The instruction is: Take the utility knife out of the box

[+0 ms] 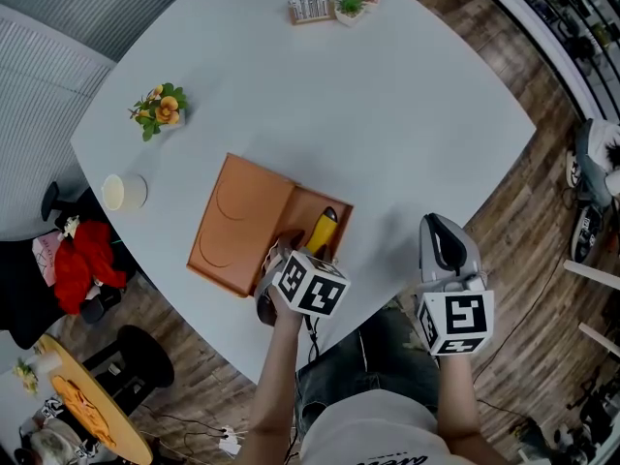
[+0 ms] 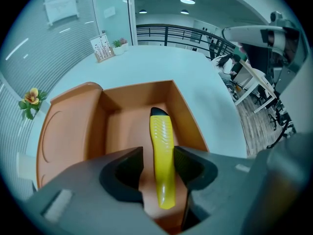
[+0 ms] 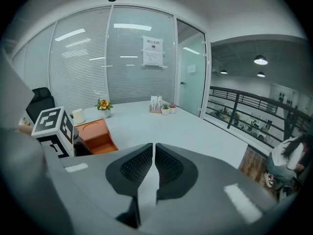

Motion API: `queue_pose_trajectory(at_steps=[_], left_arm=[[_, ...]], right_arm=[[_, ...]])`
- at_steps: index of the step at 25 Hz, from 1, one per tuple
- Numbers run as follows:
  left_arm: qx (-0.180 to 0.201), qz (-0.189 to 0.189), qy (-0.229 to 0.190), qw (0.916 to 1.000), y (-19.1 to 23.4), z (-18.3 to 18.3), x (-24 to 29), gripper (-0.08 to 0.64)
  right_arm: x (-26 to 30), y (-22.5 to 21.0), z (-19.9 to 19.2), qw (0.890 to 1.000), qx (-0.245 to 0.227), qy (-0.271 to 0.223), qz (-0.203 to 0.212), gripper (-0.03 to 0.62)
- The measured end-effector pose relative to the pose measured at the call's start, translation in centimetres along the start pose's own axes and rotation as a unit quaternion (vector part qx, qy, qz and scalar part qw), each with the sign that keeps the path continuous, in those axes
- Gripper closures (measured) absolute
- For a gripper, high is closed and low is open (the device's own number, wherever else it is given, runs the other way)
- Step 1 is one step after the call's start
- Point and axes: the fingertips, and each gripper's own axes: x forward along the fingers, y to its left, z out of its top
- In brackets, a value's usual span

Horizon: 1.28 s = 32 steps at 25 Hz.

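A: Where does the utility knife (image 2: 161, 151) lie?

B: In the open orange box (image 1: 336, 213), lengthwise along the side away from the lid (image 1: 242, 221). Its yellow body rests on the box floor, black tip pointing away from the person. The lid lies flat on the table (image 1: 387, 114), to the box's left.

A: And the left gripper (image 1: 291, 252)?

B: It is dipped into the near end of the box. In the left gripper view its jaws stand apart, one on each side of the knife's handle. A strip of box floor shows between the left jaw and the handle. On the right side the handle lies close against the jaw; whether they touch is unclear.

A: The right gripper (image 1: 441, 232)?

B: Over the table's near edge, well to the right of the box. In the right gripper view its jaws are drawn together with only a thin slit between them, and nothing in it.

A: Anything else on the table?

B: A white cup (image 1: 124, 192) and a small flower pot (image 1: 160, 108) near the left edge.
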Motion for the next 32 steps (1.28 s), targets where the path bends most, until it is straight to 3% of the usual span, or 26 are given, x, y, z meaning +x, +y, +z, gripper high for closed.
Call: queue_pose_trajectory(at_steps=[7, 13, 18, 27, 32], left_arm=[[-0.009, -0.002, -0.007, 0.9999, 0.0, 0.1, 0.1, 0.426], [-0.015, -0.004, -0.017, 0.9997, 0.3, 0.2, -0.4, 0.429], [-0.034, -0.009, -0.049, 0.9982, -0.1, 0.8, -2.3, 0.429], [-0.06, 0.027, -0.111, 0.9917, 0.7, 2.4, -7.5, 0.429], [-0.076, 0.05, -0.154, 0.9838, 1.5, 3.4, -11.2, 0.429]], right_arm=[[0.0, -0.3, -0.4, 1.0, 0.002, 0.003, -0.003, 0.551], [-0.4, -0.3, 0.3, 1.0, -0.003, -0.008, -0.002, 0.551], [-1.2, -0.3, 1.3, 1.0, -0.008, -0.022, -0.002, 0.551], [-2.7, -0.2, 4.5, 0.998, -0.02, -0.064, 0.001, 0.551], [-3.6, 0.2, 6.8, 0.995, -0.026, -0.094, 0.007, 0.551]])
